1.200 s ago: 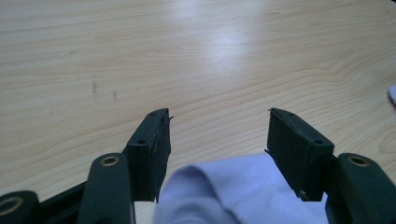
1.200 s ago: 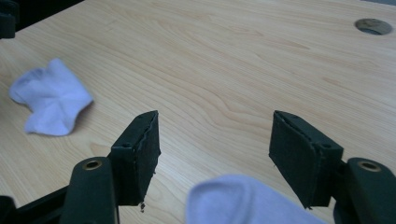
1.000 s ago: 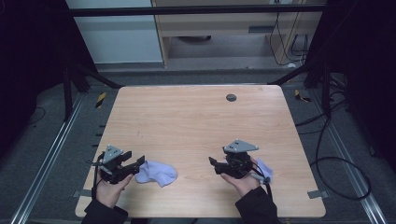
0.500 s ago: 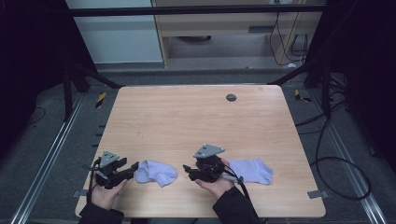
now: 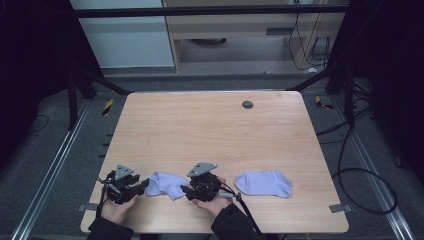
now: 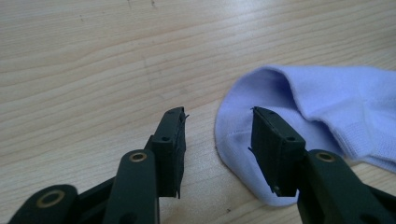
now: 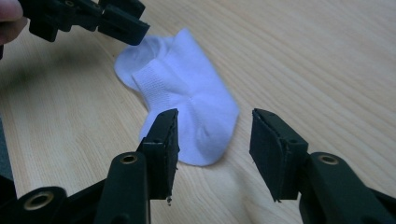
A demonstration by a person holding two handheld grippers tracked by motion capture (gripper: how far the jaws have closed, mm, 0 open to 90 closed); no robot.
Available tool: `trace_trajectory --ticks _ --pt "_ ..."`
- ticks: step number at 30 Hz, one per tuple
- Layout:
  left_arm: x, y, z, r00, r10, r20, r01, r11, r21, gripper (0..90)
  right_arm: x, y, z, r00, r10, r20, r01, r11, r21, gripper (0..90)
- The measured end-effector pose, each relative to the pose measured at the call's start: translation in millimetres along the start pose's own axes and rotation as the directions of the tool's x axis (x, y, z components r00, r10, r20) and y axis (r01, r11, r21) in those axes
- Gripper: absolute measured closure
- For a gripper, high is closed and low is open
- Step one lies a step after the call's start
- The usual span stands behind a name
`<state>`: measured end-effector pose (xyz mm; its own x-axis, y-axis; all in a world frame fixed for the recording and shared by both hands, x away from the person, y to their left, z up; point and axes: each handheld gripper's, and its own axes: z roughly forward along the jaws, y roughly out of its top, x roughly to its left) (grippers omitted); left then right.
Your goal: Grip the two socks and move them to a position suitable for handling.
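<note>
A pale lilac sock (image 5: 165, 183) lies crumpled near the table's front edge, between my two grippers. My left gripper (image 5: 145, 184) is at its left end; in the left gripper view the sock's rounded edge (image 6: 327, 102) lies between the jaws of the left gripper (image 6: 217, 135), with one jaw over the cloth. My right gripper (image 5: 184, 190) points at its right end; the sock (image 7: 187, 102) reaches in between the jaws of the right gripper (image 7: 212, 140). Both pairs of jaws have just been closing and still stand apart, not pressing the cloth. A second lilac sock (image 5: 264, 182) lies flat to the right.
The wooden table (image 5: 210, 130) has a dark round grommet (image 5: 247, 104) near its far edge. The left gripper (image 7: 93, 18) shows at the top left of the right gripper view. Metal frame rails and cables run on the floor around the table.
My right gripper has moved left, away from the second sock, which now lies flat, to the right end of the first sock. Both grippers' jaws have narrowed. The left hand barely moved.
</note>
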<state>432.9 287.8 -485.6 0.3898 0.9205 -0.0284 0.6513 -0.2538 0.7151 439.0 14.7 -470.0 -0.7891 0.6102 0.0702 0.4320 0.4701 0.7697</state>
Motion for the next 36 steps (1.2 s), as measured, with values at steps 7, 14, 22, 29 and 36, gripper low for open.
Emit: trace_trajectory --ticks 7,14,22,29,36 --pt "-2.0 -0.1 5.6 0.9998 0.021 -0.002 -0.021 0.9994 0.028 59.3 10.3 -1.7 16.1 0.9998 -0.004 -0.021 0.004 1.000 0.022 56.3" --pt "-3.0 0.1 8.5 0.9996 0.027 0.003 -0.027 0.9985 0.048 65.5 23.6 -2.6 35.4 0.9985 -0.025 -0.048 0.028 0.998 0.050 60.1" --pt "-4.7 0.7 10.0 0.9994 0.029 0.017 -0.030 0.9980 0.056 73.3 31.7 -2.6 45.3 0.9978 -0.042 -0.051 0.045 0.997 0.069 66.6" --pt "-6.4 1.6 10.8 0.9992 0.032 0.022 -0.033 0.9976 0.060 82.0 32.9 -3.0 46.5 0.9968 -0.047 -0.064 0.052 0.996 0.072 76.6" --pt "-6.7 2.4 11.1 0.9990 0.026 0.037 -0.029 0.9976 0.064 85.9 32.4 -1.6 46.7 0.9963 -0.010 -0.085 0.017 0.996 0.085 85.5"
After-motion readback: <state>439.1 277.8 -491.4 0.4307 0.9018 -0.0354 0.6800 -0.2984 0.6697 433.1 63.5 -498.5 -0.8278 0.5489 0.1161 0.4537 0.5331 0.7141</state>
